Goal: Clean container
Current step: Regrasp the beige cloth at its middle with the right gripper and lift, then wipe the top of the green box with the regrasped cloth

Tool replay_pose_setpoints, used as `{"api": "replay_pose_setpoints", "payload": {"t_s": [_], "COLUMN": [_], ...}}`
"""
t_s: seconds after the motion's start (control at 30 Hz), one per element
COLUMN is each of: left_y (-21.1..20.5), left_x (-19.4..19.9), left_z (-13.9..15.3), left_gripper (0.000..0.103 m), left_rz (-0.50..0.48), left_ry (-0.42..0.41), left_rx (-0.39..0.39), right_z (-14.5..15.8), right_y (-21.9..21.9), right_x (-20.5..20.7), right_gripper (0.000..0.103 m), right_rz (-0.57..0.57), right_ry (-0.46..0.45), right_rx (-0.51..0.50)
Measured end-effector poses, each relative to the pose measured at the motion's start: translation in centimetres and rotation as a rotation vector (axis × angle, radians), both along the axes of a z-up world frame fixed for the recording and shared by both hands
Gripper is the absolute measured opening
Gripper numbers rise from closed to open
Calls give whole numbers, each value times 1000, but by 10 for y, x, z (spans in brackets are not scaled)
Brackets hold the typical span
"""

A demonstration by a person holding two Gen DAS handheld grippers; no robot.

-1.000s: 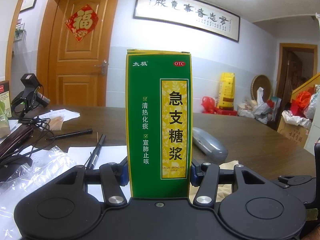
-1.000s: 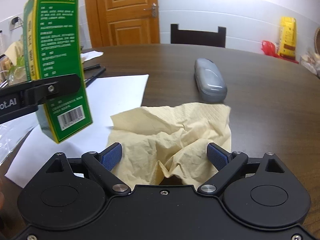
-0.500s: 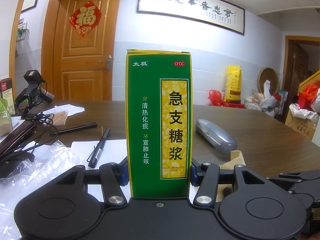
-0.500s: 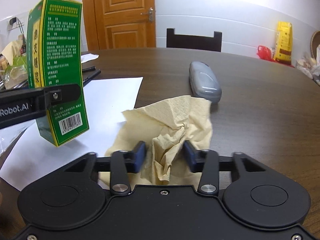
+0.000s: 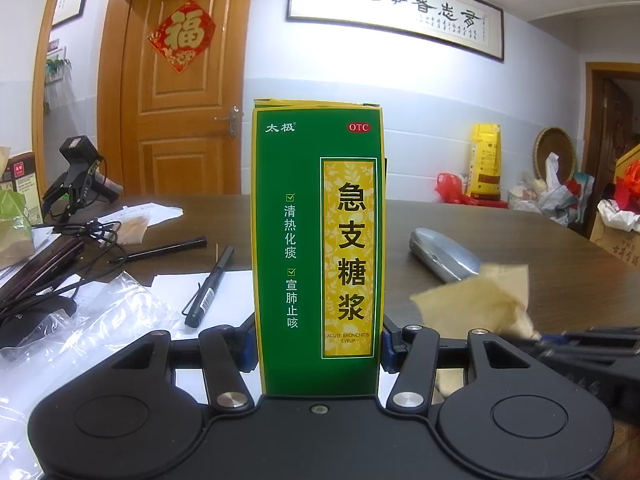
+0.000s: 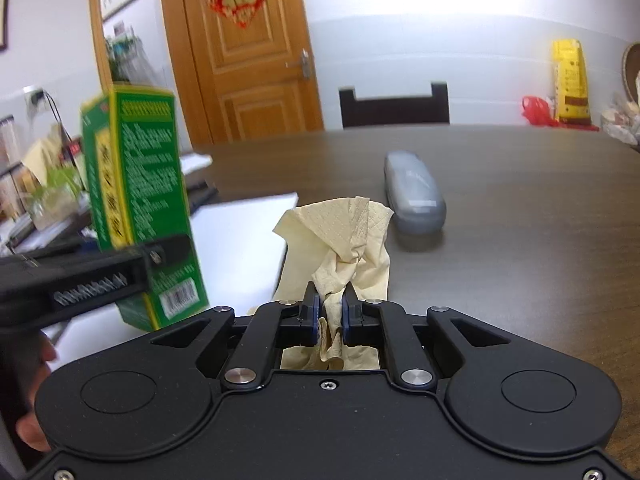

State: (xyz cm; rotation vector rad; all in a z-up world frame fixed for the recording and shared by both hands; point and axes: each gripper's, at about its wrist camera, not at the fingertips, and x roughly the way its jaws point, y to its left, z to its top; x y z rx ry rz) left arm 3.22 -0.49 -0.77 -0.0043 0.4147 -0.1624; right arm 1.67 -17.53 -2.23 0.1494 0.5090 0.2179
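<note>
Left hand-held gripper [image 5: 316, 354] clenched on the green medicine box [image 5: 318, 248], pads pressed to both narrow sides near its base; box held upright, lifted clear of the counter [image 6: 520, 216], printed front toward the left wrist camera. Right hand-held gripper [image 6: 331, 314] closing its jaws on a bunched yellow paper towel [image 6: 344, 240], blue pads pinching the twisted middle; loose folds fanned out above the pads, raised off the counter. From the right wrist view, box to the left of the towel, near but apart. Grey case [image 6: 414, 196] lying flat beyond the towel; white paper sheet [image 6: 236, 248] under and behind the box; black pen [image 5: 208, 288] resting on the sheet.
</note>
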Motion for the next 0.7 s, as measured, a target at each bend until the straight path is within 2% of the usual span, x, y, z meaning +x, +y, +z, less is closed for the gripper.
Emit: {"api": "replay_pose_setpoints", "payload": {"t_s": [0.13, 0.33, 0.47, 0.57, 0.7], "left_y": [-3, -7, -11, -13, -17], "left_x": [-1, -4, -6, -9, -13], "left_z": [0, 2, 3, 4, 5], "left_gripper": [49, 49, 49, 49, 49], "left_rz": [21, 8, -4, -9, -21], "left_ry": [-11, -31, -50, -69, -91], "left_rx": [25, 38, 57, 69, 85], "right_z": [12, 42, 59, 61, 62], "right_y": [-3, 1, 10, 18, 19], "right_x": [-12, -31, -33, -30, -29], "right_gripper": [10, 10, 10, 10, 10], "right_rz": [20, 123, 157, 167, 176], "right_ry": [-88, -229, -265, -264, -265], "right_rx": [30, 52, 52, 19, 26]}}
